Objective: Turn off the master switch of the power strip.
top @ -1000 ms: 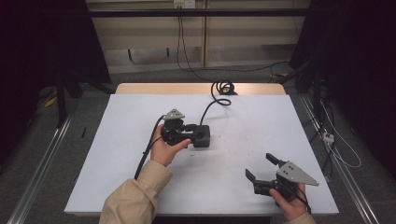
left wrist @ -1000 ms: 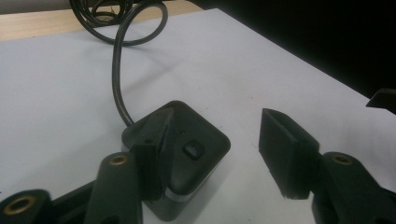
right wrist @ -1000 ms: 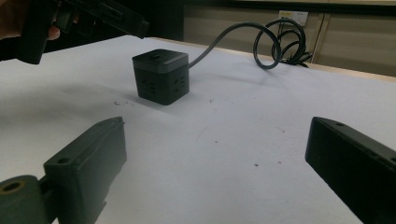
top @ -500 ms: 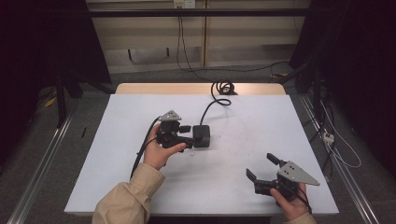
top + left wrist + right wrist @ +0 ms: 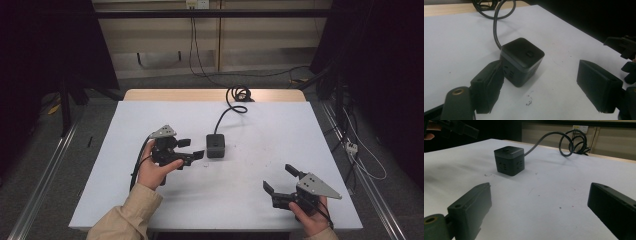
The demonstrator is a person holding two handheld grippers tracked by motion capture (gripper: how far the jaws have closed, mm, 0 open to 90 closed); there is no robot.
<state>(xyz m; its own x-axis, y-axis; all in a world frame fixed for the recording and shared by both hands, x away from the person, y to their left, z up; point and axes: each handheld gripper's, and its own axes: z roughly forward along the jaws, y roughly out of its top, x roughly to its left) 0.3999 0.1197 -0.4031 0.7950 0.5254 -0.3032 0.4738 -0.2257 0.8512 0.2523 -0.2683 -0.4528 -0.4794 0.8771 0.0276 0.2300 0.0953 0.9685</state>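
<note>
The left gripper (image 5: 192, 149), a black two-jaw tool with a grey three-cornered plate on top, is held above the white counter (image 5: 125, 195) a little left of its middle, jaws spread apart and empty, tips pointing toward the right edge. Just beyond those tips, near but not touching in the high view, sits the small black cube-shaped power socket (image 5: 215, 145) with a button on its top face and outlet slots on its sides. In the left gripper view the cube (image 5: 521, 63) stands upright on the counter, close to the left-hand jaw and off-centre in the open gap, so the gripper's line would need to shift toward the far edge, in my judgement, to straddle it squarely.

The cube has no real long axis; what gives it direction is its black cable (image 5: 227, 112), which leaves the far side and runs to a coil (image 5: 240, 93) at the counter's far edge.

The right gripper (image 5: 280, 181) rests near the right near corner, jaws also wide apart and empty, well apart from the cube, which lies ahead of it toward the far left (image 5: 509, 160). The left hand is clearly the nearer one.
</note>
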